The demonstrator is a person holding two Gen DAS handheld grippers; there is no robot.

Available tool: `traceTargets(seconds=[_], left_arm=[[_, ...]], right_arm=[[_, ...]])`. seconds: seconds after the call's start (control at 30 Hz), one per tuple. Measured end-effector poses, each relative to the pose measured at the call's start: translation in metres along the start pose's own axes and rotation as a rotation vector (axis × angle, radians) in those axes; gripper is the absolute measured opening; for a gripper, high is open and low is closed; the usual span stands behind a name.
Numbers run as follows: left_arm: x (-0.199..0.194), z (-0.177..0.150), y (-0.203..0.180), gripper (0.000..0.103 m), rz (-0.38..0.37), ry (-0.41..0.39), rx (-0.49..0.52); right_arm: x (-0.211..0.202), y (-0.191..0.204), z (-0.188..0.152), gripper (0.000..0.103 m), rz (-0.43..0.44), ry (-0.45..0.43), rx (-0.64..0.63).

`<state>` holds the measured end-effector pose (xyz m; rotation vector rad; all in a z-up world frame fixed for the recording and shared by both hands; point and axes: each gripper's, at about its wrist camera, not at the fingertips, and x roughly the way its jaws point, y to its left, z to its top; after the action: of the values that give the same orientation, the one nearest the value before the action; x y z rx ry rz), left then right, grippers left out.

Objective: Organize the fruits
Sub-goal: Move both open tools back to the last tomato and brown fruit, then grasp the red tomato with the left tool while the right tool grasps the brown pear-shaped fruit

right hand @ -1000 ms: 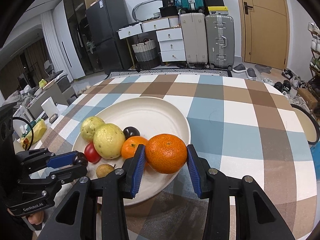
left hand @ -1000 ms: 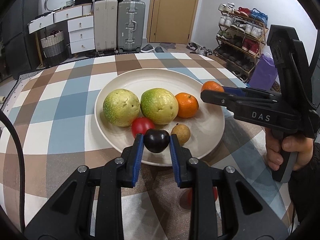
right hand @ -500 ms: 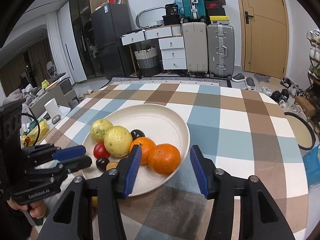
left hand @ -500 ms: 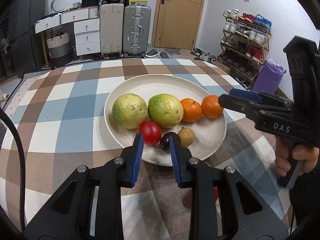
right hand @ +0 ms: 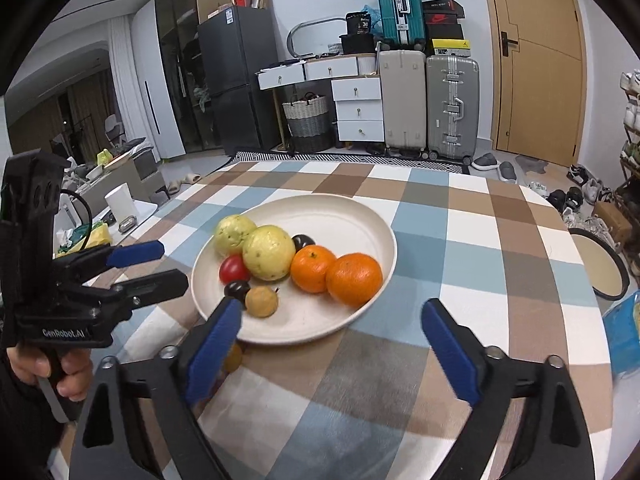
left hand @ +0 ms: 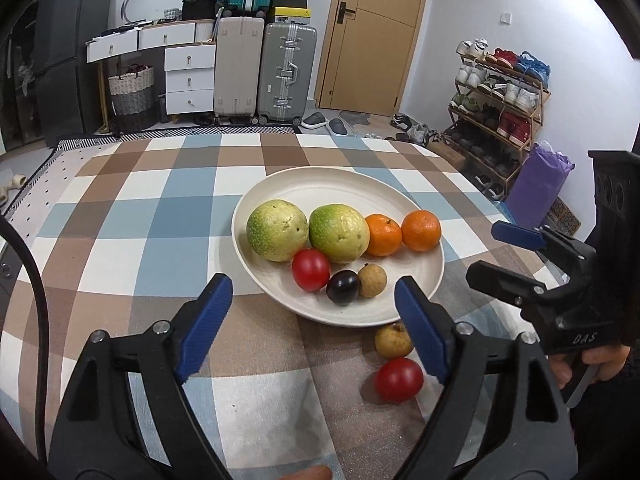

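Seven fruits lie on the plate [left hand: 424, 292], including a dark plum [left hand: 343, 287] at its near edge. Both left tongs [left hand: 314, 318] and right tongs [right hand: 332, 338] gape wide, gripping nothing. One red tomato [left hand: 399, 379] and one tan fruit [left hand: 393, 340] sit on the counter [left hand: 120, 240] just near of the plate.

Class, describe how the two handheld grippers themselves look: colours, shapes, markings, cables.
Both are black plastic clamp-style tools with two fingers tipped by ribbed blue pads and silver pivot screws. The left gripper bears white "GenRobot.AI" lettering, and a black cable curves beside it. The right gripper shows "DAS" on its body. Each has a grey trigger under a bare hand.
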<state>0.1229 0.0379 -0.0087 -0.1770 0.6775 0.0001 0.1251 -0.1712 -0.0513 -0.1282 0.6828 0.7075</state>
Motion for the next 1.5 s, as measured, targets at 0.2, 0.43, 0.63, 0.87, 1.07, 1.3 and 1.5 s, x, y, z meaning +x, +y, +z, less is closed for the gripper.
traceTargets(seconds=[0.2, 0.43, 0.63, 0.87, 1.07, 1.3, 1.5], left_arm=[[-0.007, -0.009, -0.004, 0.102, 0.038, -0.006, 0.01], [-0.005, -0.019, -0.011, 0.102, 0.068, 0.022, 0.05], [0.005, -0.024, -0.018, 0.102, 0.047, 0.077, 0.073], [0.011, -0.032, -0.032, 0.102, 0.004, 0.132, 0.125], [0.018, -0.036, -0.037, 0.102, -0.023, 0.18, 0.146], [0.023, -0.042, -0.048, 0.087, -0.073, 0.216, 0.193], [0.026, -0.048, -0.057, 0.065, -0.119, 0.246, 0.231]], right_arm=[[-0.002, 0.011, -0.01, 0.103, -0.004, 0.006, -0.043], [0.002, 0.02, -0.014, 0.103, 0.011, 0.022, -0.072], [0.003, 0.017, -0.015, 0.103, 0.027, 0.053, -0.071], [0.007, 0.013, -0.018, 0.103, 0.019, 0.095, -0.059], [0.011, 0.013, -0.021, 0.103, 0.009, 0.115, -0.063], [0.01, 0.008, -0.019, 0.103, 0.003, 0.105, -0.039], [0.012, 0.009, -0.019, 0.103, 0.007, 0.107, -0.039]])
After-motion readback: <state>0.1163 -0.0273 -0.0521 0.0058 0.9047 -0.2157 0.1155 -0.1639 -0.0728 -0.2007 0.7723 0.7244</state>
